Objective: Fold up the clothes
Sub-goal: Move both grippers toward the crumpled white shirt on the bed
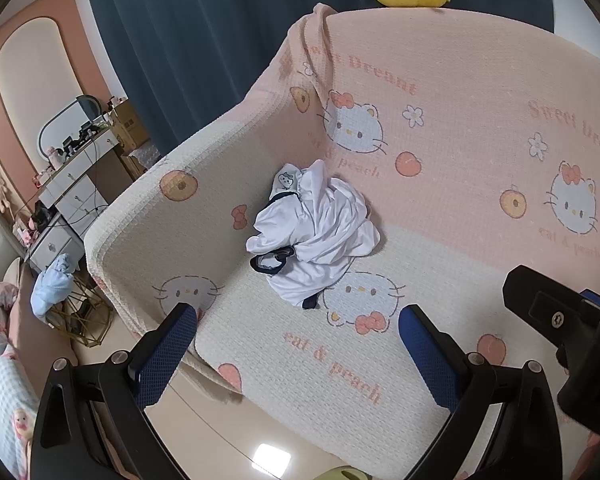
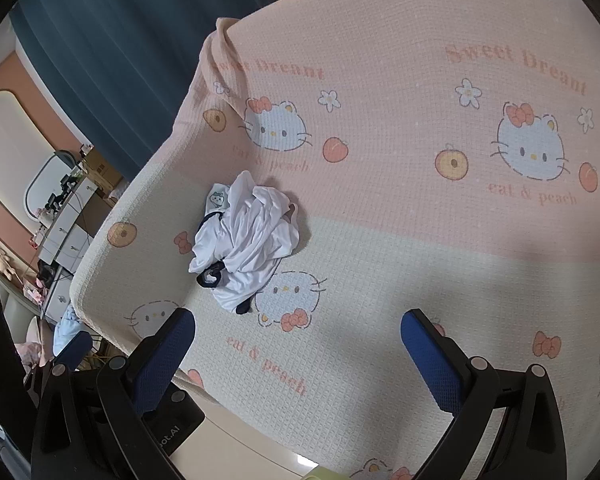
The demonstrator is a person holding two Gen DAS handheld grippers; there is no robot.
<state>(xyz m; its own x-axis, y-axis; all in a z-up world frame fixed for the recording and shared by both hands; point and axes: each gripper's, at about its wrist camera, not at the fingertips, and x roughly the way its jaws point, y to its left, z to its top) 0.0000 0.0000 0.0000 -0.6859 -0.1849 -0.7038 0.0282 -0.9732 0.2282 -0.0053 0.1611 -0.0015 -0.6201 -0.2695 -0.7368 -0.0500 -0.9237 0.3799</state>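
A dark teal curtain (image 1: pixel 188 40) backs the room. A pink-and-cream cat-print blanket (image 1: pixel 460 128) covers the sofa, with a white dresser (image 1: pixel 72 192) off to the left. The crumpled white shirt (image 1: pixel 320 232) lies on the seat. The left gripper (image 1: pixel 298 344) and right gripper (image 2: pixel 298 346) hover wide open, empty.

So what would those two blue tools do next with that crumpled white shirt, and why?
Probably both move forward and down to the crumpled white shirt with dark trim, which lies bunched and untouched on the cat-print blanket. The left tool and right tool are open, empty and short of it, so nothing can be spread flat yet.
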